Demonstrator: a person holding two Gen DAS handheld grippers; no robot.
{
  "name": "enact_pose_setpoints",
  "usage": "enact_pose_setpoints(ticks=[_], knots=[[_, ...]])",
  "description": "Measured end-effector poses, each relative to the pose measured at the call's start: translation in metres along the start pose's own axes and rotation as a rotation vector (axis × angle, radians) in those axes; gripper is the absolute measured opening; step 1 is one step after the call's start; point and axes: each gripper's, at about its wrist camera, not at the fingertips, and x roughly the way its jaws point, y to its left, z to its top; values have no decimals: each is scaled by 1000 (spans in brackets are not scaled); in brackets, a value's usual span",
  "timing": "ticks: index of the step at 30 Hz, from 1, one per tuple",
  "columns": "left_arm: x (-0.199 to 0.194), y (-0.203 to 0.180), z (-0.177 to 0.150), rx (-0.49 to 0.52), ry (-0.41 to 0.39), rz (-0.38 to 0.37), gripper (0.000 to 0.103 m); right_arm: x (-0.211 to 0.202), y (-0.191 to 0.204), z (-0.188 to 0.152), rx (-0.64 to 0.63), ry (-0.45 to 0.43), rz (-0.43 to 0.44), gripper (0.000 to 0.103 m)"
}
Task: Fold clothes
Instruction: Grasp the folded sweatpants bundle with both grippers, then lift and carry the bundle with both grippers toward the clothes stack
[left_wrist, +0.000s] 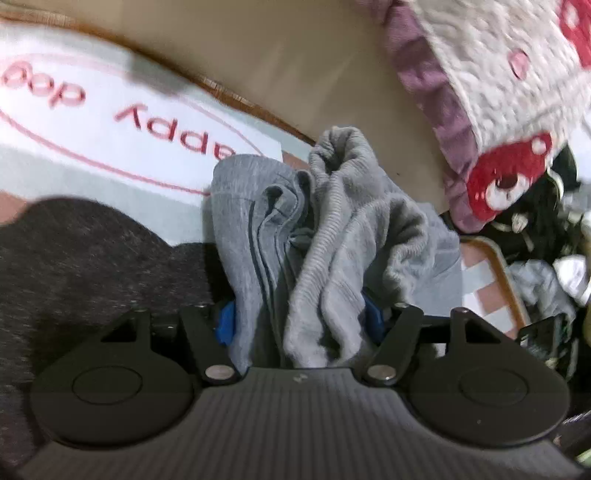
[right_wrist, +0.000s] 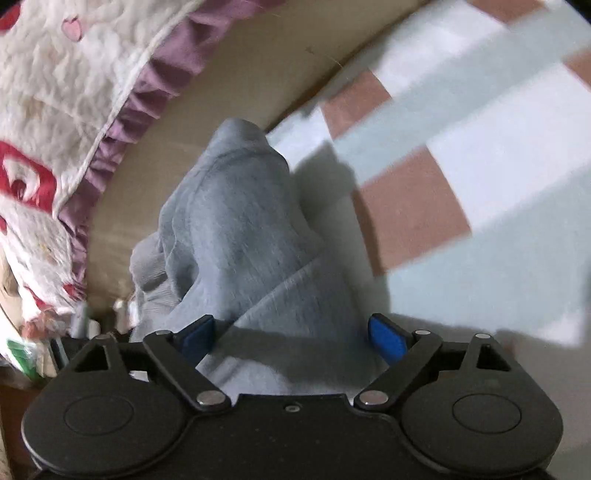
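Note:
A grey garment with a ribbed cuff or waistband hangs bunched from my left gripper, whose blue pads press on the cloth from both sides. In the right wrist view the same kind of grey cloth runs between my right gripper's blue pads, which stand wide apart around a thick fold. The cloth is lifted above a checked mat. A dark grey garment lies at the left under my left gripper.
The mat is white, pale green and pink with red "happy dog" lettering. A white quilt with red prints and a purple frill hangs at the right; it also shows in the right wrist view. Beige floor lies beyond. Clutter sits at the far right.

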Motion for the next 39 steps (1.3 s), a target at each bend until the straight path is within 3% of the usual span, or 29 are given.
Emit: enact_pose_setpoints(ticks=[4, 7, 9, 11, 13, 15, 20, 25, 33, 39], knots=[[1, -2, -5, 57, 12, -5, 67, 27, 6, 0, -116, -42, 61, 96], [5, -8, -5, 92, 10, 5, 69, 33, 12, 3, -174, -84, 50, 93], [8, -22, -7, 193, 0, 51, 63, 32, 20, 2, -210, -102, 12, 89], [5, -35, -10, 302, -30, 64, 48, 31, 28, 0, -246, -121, -27, 81], [-2, -55, -19, 472, -116, 48, 46, 29, 36, -1, -282, -139, -65, 75], [-4, -79, -30, 608, -144, 77, 45, 25, 48, -7, -310, -163, -114, 70], [-6, -107, -40, 621, -161, 102, 45, 11, 68, -17, -364, -229, -168, 65], [-37, -118, -45, 570, -192, 88, 45, -14, 90, -27, -394, -312, -163, 65], [-131, -136, -68, 514, -323, 89, 45, -61, 152, -68, -415, -394, -118, 62], [-223, -116, -67, 393, -499, 133, 45, -62, 232, -89, -537, -376, -51, 62]])
